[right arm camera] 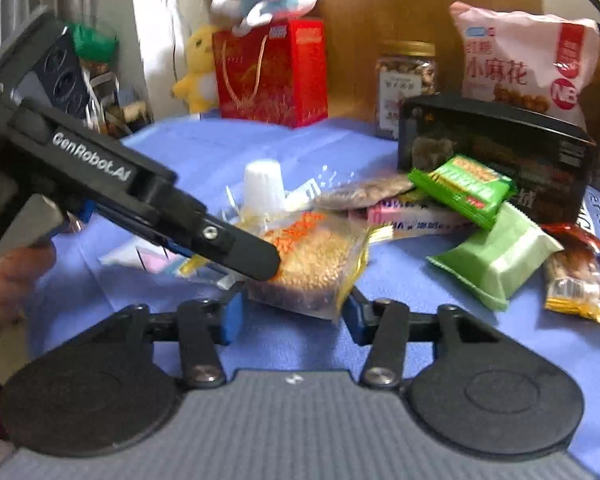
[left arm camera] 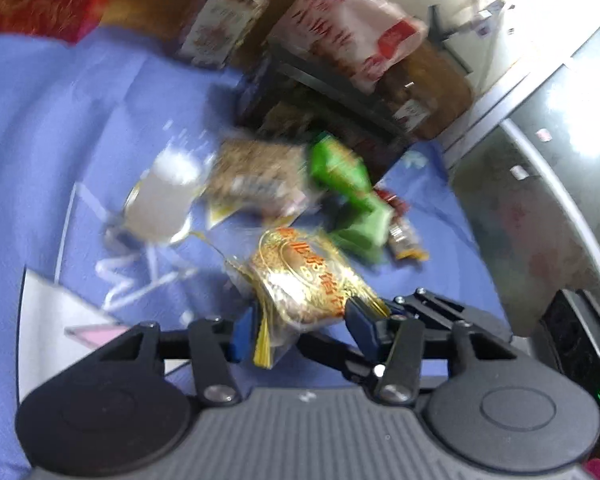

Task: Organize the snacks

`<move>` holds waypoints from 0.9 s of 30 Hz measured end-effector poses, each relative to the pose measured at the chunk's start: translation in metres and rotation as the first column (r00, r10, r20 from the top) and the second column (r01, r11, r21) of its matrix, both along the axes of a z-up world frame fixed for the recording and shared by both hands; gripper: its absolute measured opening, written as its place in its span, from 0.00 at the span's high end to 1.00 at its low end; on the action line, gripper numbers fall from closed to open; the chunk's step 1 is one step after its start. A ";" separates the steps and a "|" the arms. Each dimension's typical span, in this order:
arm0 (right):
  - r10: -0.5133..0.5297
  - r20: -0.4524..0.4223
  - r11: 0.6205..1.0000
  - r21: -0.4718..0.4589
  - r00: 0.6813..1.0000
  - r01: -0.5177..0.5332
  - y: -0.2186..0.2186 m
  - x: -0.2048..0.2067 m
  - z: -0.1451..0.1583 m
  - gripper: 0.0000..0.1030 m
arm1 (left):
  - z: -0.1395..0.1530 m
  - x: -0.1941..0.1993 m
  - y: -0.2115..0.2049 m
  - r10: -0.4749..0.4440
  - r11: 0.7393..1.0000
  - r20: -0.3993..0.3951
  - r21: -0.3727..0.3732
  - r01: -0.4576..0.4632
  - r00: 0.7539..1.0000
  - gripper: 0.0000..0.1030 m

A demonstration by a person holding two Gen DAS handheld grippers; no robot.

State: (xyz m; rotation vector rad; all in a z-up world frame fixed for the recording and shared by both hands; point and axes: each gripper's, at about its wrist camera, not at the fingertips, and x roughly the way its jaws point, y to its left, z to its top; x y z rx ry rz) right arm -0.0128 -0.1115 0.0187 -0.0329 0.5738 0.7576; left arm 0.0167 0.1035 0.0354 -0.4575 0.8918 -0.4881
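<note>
Blue cloth is covering your table (right arm camera: 204, 152), which is filling most of both views. At the upper right of the right wrist view a black box (right arm camera: 500, 148) is standing with a pink snack bag (right arm camera: 524, 56) propped behind it, and a red gift bag (right arm camera: 272, 72) is standing at the top centre. In front of the box, green wrapped snacks (right arm camera: 496, 256) are lying in a loose pile.

Your left tongs (left arm camera: 300, 322) are clenching on the clear gold-edged snack packet (left arm camera: 300, 280), their blue pads pressing on its near end at the bottom centre of the left wrist view. Your right tongs (right arm camera: 290, 314) are sitting at either side of the same packet (right arm camera: 312, 264); you are not being shown clearly whether those pads are pressing, so I cannot tell. The packet is lying near the bottom centre, just beside a small white cup (right arm camera: 262, 186).
</note>
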 end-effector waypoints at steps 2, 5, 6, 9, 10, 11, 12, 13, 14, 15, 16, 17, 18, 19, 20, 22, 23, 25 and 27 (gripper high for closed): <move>-0.027 0.020 0.998 0.058 0.999 0.025 -0.011 0.005 0.015 0.53 | 0.020 0.006 -0.004 -0.021 1.000 0.043 -0.007 0.022 0.999 0.54; -0.088 0.094 0.991 0.105 0.992 0.078 -0.027 0.019 0.041 0.53 | 0.052 0.030 -0.019 -0.058 0.998 0.130 0.001 0.058 0.990 0.53; -0.109 0.117 0.990 0.106 0.987 0.097 -0.030 0.027 0.049 0.53 | 0.062 0.040 -0.025 -0.074 0.997 0.158 0.006 0.074 0.985 0.53; -0.134 0.134 0.985 0.122 0.982 0.118 -0.033 0.065 0.063 0.64 | 0.088 0.080 -0.051 -0.133 0.991 0.240 0.009 0.135 0.962 0.53; -0.155 0.140 0.983 0.119 0.978 0.139 -0.032 0.076 0.065 0.64 | 0.092 0.095 -0.060 -0.141 0.990 0.246 0.020 0.141 0.959 0.53; -0.178 0.153 0.981 0.103 0.972 0.164 -0.031 0.087 0.067 0.64 | 0.096 0.109 -0.068 -0.140 0.990 0.250 0.042 0.134 0.958 0.53; -0.209 0.157 0.976 0.087 0.965 0.197 -0.033 0.095 0.068 0.64 | 0.099 0.120 -0.071 -0.125 0.992 0.240 0.056 0.115 0.963 0.53; -0.223 0.144 0.973 0.087 0.964 0.212 -0.037 0.101 0.068 0.64 | 0.099 0.127 -0.069 -0.107 0.994 0.220 0.042 0.100 0.970 0.53; -0.211 0.126 0.974 0.109 0.969 0.198 -0.047 0.101 0.069 0.63 | 0.098 0.129 -0.065 -0.106 0.994 0.206 0.018 0.104 0.973 0.53; -0.203 0.123 0.974 0.126 0.971 0.187 -0.056 0.098 0.067 0.63 | 0.095 0.127 -0.059 -0.109 0.994 0.202 0.004 0.110 0.973 0.52; -0.205 0.126 0.974 0.127 0.971 0.189 -0.064 0.093 0.063 0.63 | 0.091 0.122 -0.054 -0.107 0.994 0.199 0.017 0.105 0.974 0.50; -0.208 0.117 0.974 0.118 0.971 0.194 -0.072 0.090 0.057 0.63 | 0.084 0.116 -0.050 -0.100 0.995 0.187 0.042 0.094 0.977 0.48; -0.203 0.100 0.975 0.113 0.974 0.191 -0.078 0.087 0.051 0.61 | 0.075 0.110 -0.047 -0.093 0.994 0.167 0.066 0.083 0.982 0.48; -0.186 0.083 0.978 0.113 0.979 0.176 -0.083 0.083 0.044 0.59 | 0.066 0.106 -0.042 -0.091 0.993 0.142 0.081 0.080 0.986 0.48; -0.157 0.070 0.983 0.109 0.985 0.149 -0.085 0.076 0.036 0.57 | 0.055 0.099 -0.039 -0.093 0.993 0.115 0.088 0.083 0.989 0.48; -0.086 0.054 0.994 0.066 0.995 0.083 -0.079 0.063 0.023 0.41 | 0.036 0.086 -0.035 -0.089 0.992 0.070 0.095 0.083 0.993 0.43; -0.061 0.055 0.998 0.032 0.997 0.059 -0.074 0.055 0.017 0.39 | 0.029 0.081 -0.033 -0.085 0.991 0.057 0.105 0.078 0.995 0.33; -0.006 0.047 0.999 -0.038 0.999 0.008 -0.064 0.038 0.005 0.37 | 0.016 0.069 -0.032 -0.075 0.989 0.045 0.134 0.069 0.996 0.28; 0.035 0.033 0.997 -0.070 0.999 -0.033 -0.058 0.026 -0.003 0.37 | 0.008 0.061 -0.034 -0.099 0.986 0.030 0.141 0.094 0.995 0.28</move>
